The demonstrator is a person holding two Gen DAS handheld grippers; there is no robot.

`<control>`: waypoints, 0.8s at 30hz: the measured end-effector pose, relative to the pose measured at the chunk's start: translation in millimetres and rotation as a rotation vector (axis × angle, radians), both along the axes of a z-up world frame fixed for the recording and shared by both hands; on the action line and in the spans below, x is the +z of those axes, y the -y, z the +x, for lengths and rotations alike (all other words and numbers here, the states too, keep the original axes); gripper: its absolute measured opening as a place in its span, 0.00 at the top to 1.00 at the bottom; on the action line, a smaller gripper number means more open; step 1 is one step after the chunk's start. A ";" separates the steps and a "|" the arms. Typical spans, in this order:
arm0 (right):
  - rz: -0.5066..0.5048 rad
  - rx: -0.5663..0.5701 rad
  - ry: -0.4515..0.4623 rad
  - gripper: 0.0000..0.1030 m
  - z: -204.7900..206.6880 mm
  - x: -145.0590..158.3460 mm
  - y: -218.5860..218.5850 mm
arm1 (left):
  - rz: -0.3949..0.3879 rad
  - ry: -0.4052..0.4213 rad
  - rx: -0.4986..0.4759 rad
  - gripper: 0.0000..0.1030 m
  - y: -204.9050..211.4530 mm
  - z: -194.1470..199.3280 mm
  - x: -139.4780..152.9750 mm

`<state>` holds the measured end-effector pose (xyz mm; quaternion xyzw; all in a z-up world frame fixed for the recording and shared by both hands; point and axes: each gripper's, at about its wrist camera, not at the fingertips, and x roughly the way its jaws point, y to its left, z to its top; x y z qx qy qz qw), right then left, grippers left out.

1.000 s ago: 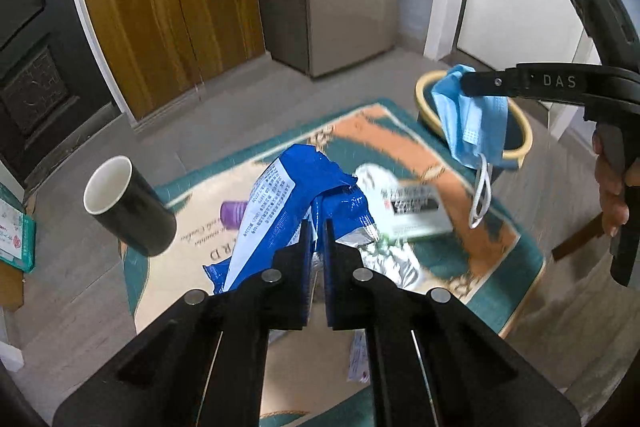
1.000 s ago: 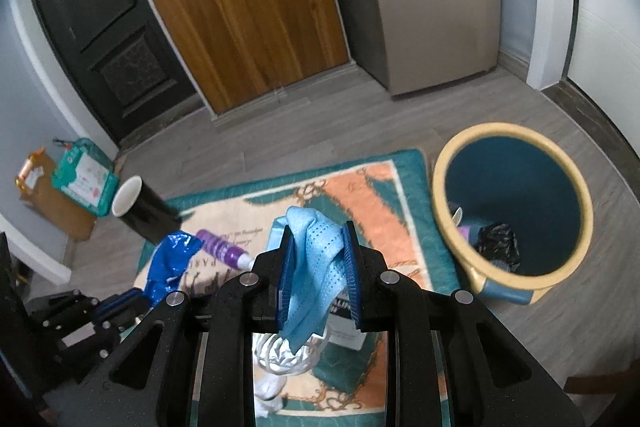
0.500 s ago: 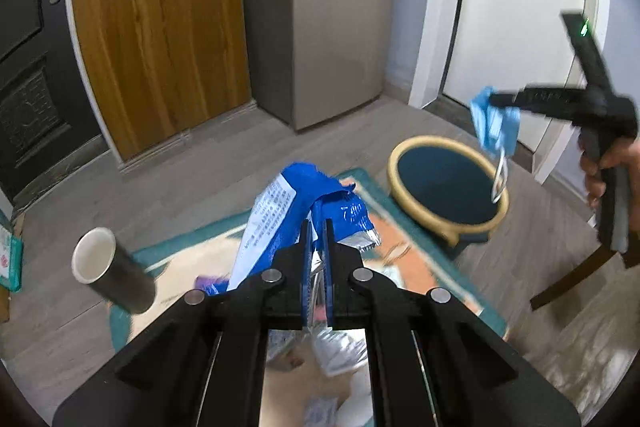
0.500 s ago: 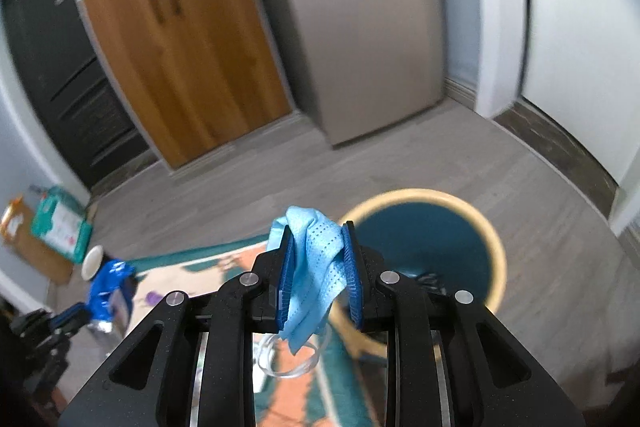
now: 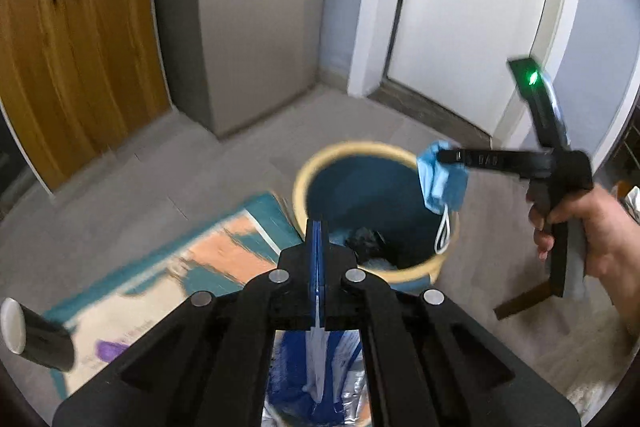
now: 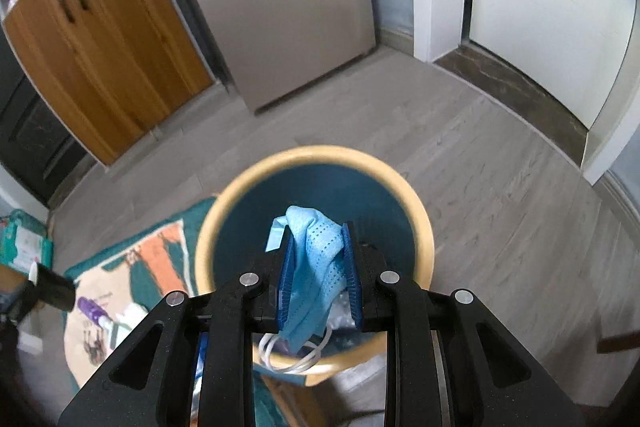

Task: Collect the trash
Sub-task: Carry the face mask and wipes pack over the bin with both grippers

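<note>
Both grippers angle downward: the left gripper [image 5: 317,227] clamped tight, the right gripper [image 6: 319,243] narrowly parted, gripped by a hand [image 5: 588,227].

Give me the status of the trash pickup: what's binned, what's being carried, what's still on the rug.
Done: the bin already holds some dark and pale trash at its bottom. In hand: the right gripper is shut on a blue face mask above the bin's opening; the left gripper is shut on a blue wrapper, near the rim. Left: a purple item, white packaging and a black cup at the rug.
</note>
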<state>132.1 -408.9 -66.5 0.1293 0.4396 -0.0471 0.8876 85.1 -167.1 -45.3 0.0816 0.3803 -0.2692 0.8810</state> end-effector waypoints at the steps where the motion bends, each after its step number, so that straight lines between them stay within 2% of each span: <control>1: -0.006 0.005 0.004 0.76 0.2 -0.2 1.4 | 0.012 -0.015 -0.009 1.00 3.4 1.1 -7.3; 4: 0.014 0.003 -0.003 0.76 1.4 -4.8 8.8 | 0.056 -0.093 -0.045 0.99 15.2 6.1 -37.1; 5: 0.032 -0.003 -0.008 0.76 1.9 -7.1 12.2 | 0.067 -0.118 -0.053 0.93 16.8 6.1 -45.9; 6: 0.045 -0.008 -0.011 0.76 1.9 -7.6 14.0 | 0.083 -0.145 -0.059 0.87 19.3 6.9 -57.4; 8: 0.069 -0.013 -0.013 0.76 0.7 -8.5 15.3 | 0.104 -0.167 -0.064 0.51 19.7 5.2 -73.8; 13: 0.083 0.005 -0.001 0.76 3.1 -2.2 6.9 | 0.130 -0.241 -0.060 0.31 24.6 2.0 -108.7; 16: 0.067 0.018 0.003 0.76 3.2 -0.7 2.8 | 0.218 -0.264 -0.063 0.31 28.5 2.5 -133.4; 19: 0.065 0.017 0.001 0.76 2.8 -1.8 1.7 | 0.235 -0.310 -0.057 0.32 24.2 6.1 -148.8; 22: 0.064 0.014 0.002 0.76 3.7 -1.8 2.9 | 0.214 -0.328 -0.057 0.52 18.4 10.4 -151.3; 23: 0.063 0.013 0.003 0.76 3.8 -1.5 2.9 | 0.203 -0.337 -0.057 0.66 16.3 9.4 -150.3; 24: 0.062 0.013 0.004 0.76 3.3 -1.2 2.3 | 0.175 -0.358 -0.068 0.71 15.0 9.6 -148.7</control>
